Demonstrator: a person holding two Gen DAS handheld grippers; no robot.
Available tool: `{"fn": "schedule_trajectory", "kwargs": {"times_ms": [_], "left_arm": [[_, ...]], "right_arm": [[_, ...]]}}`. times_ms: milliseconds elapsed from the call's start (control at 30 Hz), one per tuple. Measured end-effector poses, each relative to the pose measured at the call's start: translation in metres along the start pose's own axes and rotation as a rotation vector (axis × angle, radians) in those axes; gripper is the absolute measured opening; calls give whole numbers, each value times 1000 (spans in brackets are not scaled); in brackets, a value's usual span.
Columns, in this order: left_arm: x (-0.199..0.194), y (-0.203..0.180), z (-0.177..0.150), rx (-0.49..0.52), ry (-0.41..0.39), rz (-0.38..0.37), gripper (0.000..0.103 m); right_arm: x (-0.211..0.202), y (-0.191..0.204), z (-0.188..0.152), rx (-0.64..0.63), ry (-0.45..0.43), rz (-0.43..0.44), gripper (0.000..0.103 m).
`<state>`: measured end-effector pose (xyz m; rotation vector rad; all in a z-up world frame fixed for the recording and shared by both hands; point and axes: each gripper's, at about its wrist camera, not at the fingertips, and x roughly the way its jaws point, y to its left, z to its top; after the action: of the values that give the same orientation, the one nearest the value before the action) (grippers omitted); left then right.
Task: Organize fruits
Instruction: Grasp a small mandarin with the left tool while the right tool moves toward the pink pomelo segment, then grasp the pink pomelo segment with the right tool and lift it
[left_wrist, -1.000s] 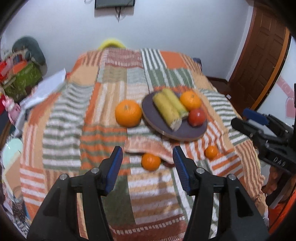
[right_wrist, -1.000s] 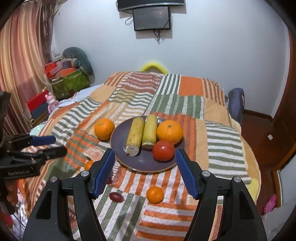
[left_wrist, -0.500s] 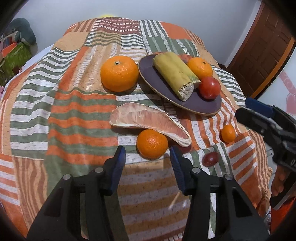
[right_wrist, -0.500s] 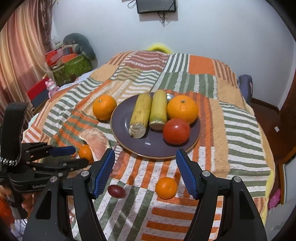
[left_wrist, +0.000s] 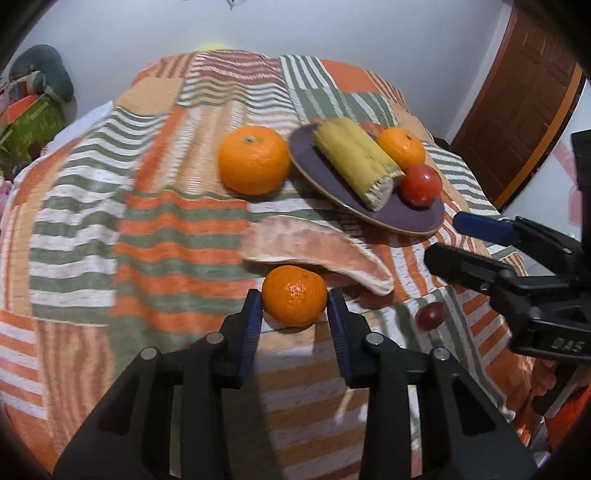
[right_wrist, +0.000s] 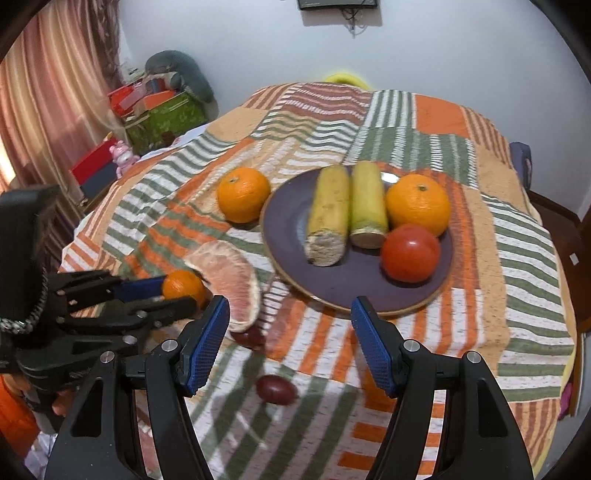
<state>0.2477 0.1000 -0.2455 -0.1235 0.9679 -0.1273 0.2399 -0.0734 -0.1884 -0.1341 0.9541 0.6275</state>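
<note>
My left gripper (left_wrist: 294, 308) is shut on a small mandarin (left_wrist: 294, 300), which also shows in the right wrist view (right_wrist: 183, 288), just above the striped cloth. A pomelo segment (left_wrist: 314, 247) lies right behind it. A big orange (left_wrist: 253, 159) sits left of the purple plate (left_wrist: 406, 218). The plate holds two corn cobs (left_wrist: 354, 158), an orange (left_wrist: 401, 147) and a tomato (left_wrist: 421, 184). My right gripper (right_wrist: 290, 343) is open and empty, hovering in front of the plate (right_wrist: 288, 240). Two dark red fruits (right_wrist: 276, 389) lie under it.
The patchwork cloth (left_wrist: 110, 229) covers a round table that drops off at every side. Boxes and a pink toy (right_wrist: 122, 157) stand at the left by the curtain. A wooden door (left_wrist: 517, 110) is at the right. A yellow chair back (right_wrist: 345, 79) shows behind the table.
My left gripper moved forward and closed its fingers on the small mandarin. My right gripper dropped lower and nearer the plate; the small orange in front of it is now hidden.
</note>
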Motion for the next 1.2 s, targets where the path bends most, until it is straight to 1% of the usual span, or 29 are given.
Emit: {"fn": "schedule_trajectory", "kwargs": {"times_ms": [133,267,367,600,700,800,867,900,933,967,1033,1200], "left_arm": [[-18,18,-4,-10,-26,31,36],[-30,34,-10,-34,-41,36,36],[-33,41,-13,-51,-49,25,36],[-30,46,-18,-57,-55,-9,36],[-29,47,-18,-60,-60,-22,36],[-28,49,-18,-61,-64,-28,36],[-27,51,-18,-67,-64,-29,36],[-27,51,-17,-69,-64,-30,36],[-27,51,-17,-73,-65,-30,36],[-27,52,-17,-75,-66,-29,36],[-29,51,-17,-71,-70,-24,36],[-44,44,-16,-66,-92,-12,36]], "right_arm": [[13,16,3,-46,29,32,65],[32,29,9,-82,69,54,64],[47,33,11,-81,108,80,62],[72,41,19,-108,166,68,58],[84,43,23,-102,193,70,58],[88,47,27,-128,193,50,57],[90,50,29,-138,193,36,54],[91,50,30,-141,192,36,46],[90,49,31,-136,193,44,37],[90,48,32,-127,197,54,35],[88,48,34,-112,191,60,34],[71,51,33,-109,139,58,33]]}}
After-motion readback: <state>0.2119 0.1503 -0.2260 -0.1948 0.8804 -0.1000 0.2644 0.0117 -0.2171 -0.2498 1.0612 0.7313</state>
